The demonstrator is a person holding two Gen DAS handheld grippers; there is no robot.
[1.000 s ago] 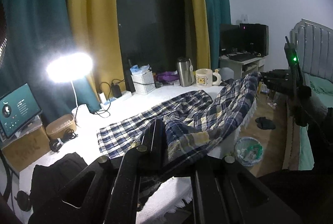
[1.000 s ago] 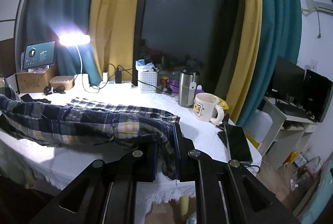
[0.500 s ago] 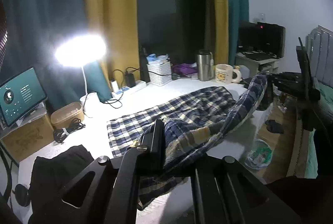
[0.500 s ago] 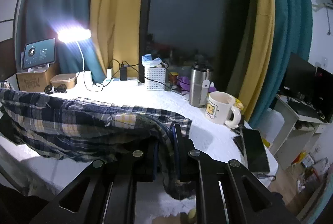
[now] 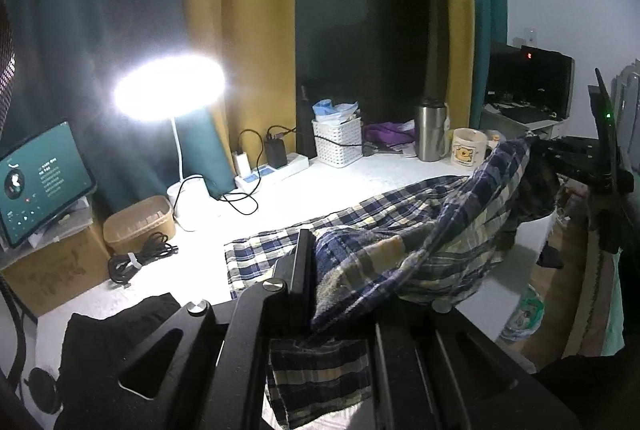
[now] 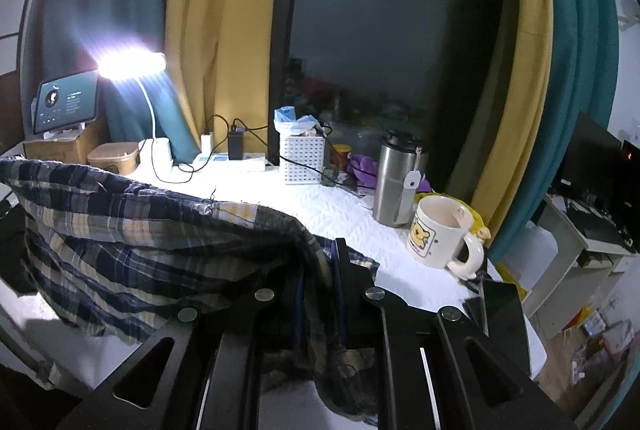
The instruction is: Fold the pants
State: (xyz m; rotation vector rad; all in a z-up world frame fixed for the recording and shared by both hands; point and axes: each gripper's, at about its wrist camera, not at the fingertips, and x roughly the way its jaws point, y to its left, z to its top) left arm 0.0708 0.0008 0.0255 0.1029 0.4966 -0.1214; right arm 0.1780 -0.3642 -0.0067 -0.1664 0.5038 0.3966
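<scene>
Plaid pants (image 5: 400,230) now carried farther over white worktop (image 5: 320,182) than second ago, near edge lifted, fold in progress. Left gripper (image 5: 340,294) clamped on near-left edge; right gripper (image 6: 320,278) clamped on near-right edge. Far part lies flat on worktop, held edge sags between grippers, cloth wrinkled. Mug (image 6: 440,234) near right.
</scene>
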